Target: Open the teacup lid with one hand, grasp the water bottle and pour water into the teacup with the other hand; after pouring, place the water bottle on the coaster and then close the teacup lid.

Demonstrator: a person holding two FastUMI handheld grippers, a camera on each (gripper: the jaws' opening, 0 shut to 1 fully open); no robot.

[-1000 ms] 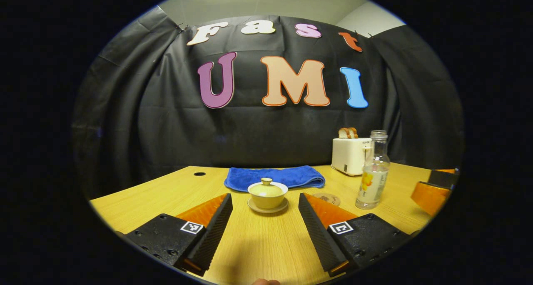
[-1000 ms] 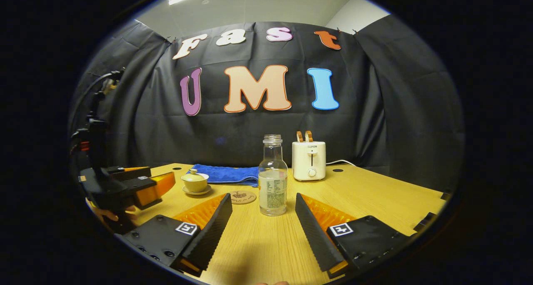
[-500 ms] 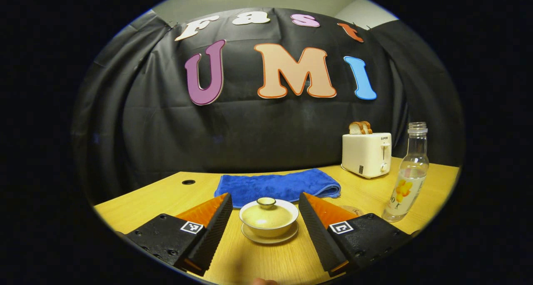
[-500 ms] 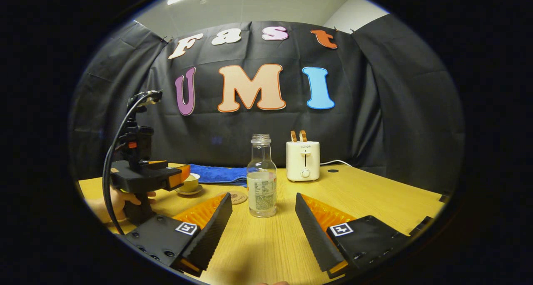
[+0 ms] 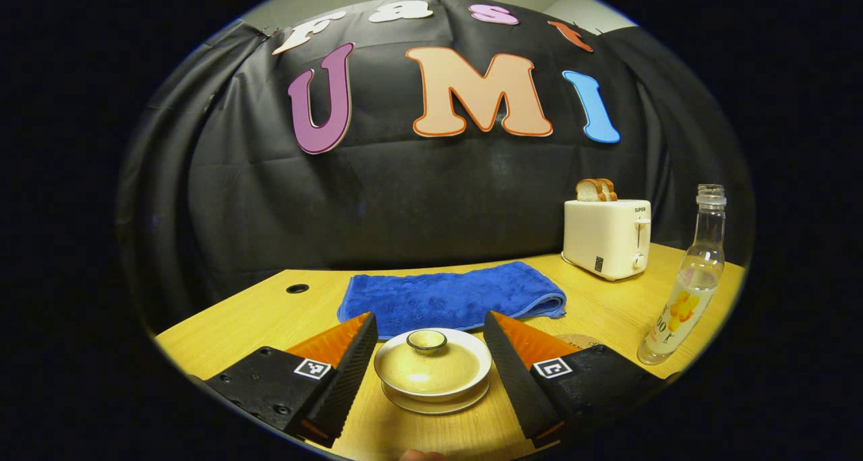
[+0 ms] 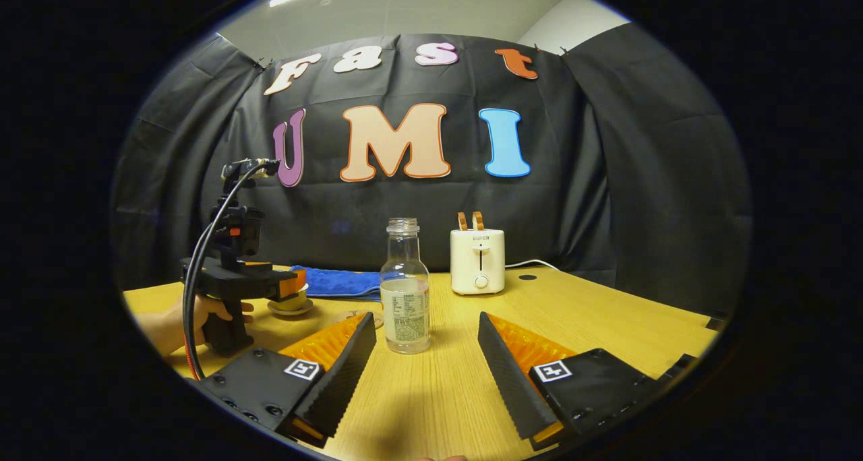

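In the left gripper view the left tongs point(image 5: 429, 361) are spread wide, one finger on each side of the lidded teacup point(image 5: 432, 369), not touching it. The cup sits upright on its saucer, lid knob point(image 5: 426, 340) up. The right finger hides most of the coaster point(image 5: 578, 340). Beyond lies a blue towel point(image 5: 450, 296). In the right gripper view the right tongs point(image 6: 427, 358) are also spread, with the water bottle point(image 6: 404, 287) standing upright on the bench point(image 6: 593, 319) just ahead, neck up, uncapped. Farther off stands a toaster point(image 6: 477, 261).
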